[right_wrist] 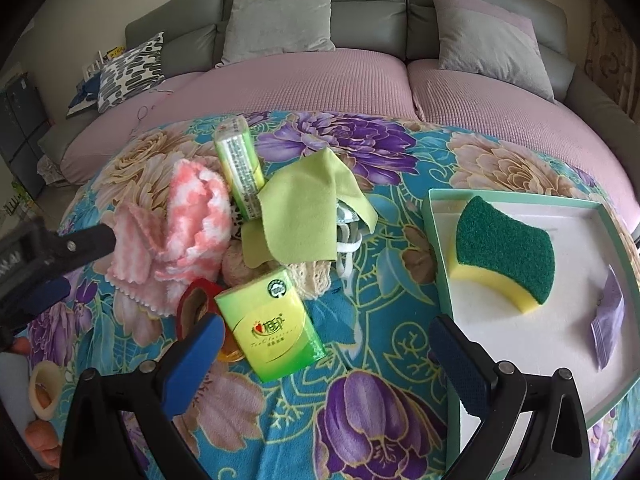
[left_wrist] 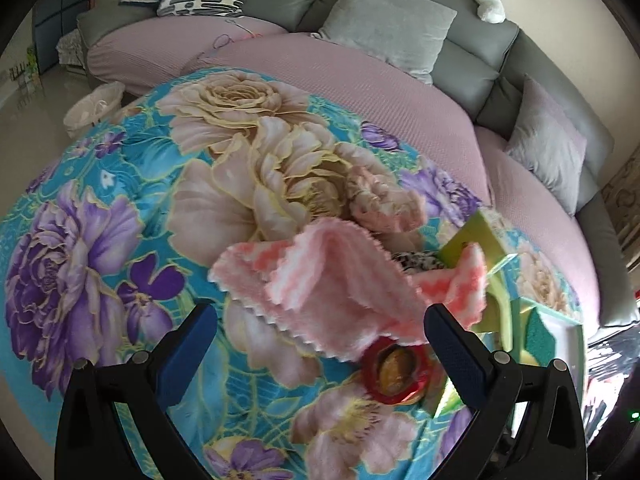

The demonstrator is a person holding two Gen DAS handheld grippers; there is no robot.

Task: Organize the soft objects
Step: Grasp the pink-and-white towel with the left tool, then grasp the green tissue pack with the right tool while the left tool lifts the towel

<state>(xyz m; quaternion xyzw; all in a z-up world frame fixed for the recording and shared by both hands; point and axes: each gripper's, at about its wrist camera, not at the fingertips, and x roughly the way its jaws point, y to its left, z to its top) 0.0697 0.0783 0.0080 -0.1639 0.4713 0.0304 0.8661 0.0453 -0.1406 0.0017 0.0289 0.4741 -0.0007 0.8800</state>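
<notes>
Everything sits on a floral blanket (right_wrist: 360, 400) in teal, purple and beige, spread over a surface in front of a grey sofa (right_wrist: 360, 8) with pink seat covers.

Taking the near green tissue pack (right_wrist: 270, 326) as the landmark: its face carries a round seal and a red logo with Chinese characters above a line of script too small to read. A second tissue pack (right_wrist: 240, 168) stands on end beyond it, its side covered in fine print that cannot be read. Between the two lies a yellow-green cloth (right_wrist: 308, 216). A pink-and-white fluffy cloth (right_wrist: 188, 232) is bunched to the left of the landmark pack, and a red tape roll (right_wrist: 196, 304) touches that pack's left edge. To the right stands a white tray (right_wrist: 568, 240) with a teal rim, holding a yellow sponge (right_wrist: 504, 252) with a green scouring top and a small purple packet (right_wrist: 608, 320).

The left tongs (left_wrist: 320, 344) are spread wide and hold nothing, the pink cloth lying just ahead of their tips. The right tongs (right_wrist: 324, 360) also gape wide and empty, with the landmark pack between the blue pads (right_wrist: 196, 364).
</notes>
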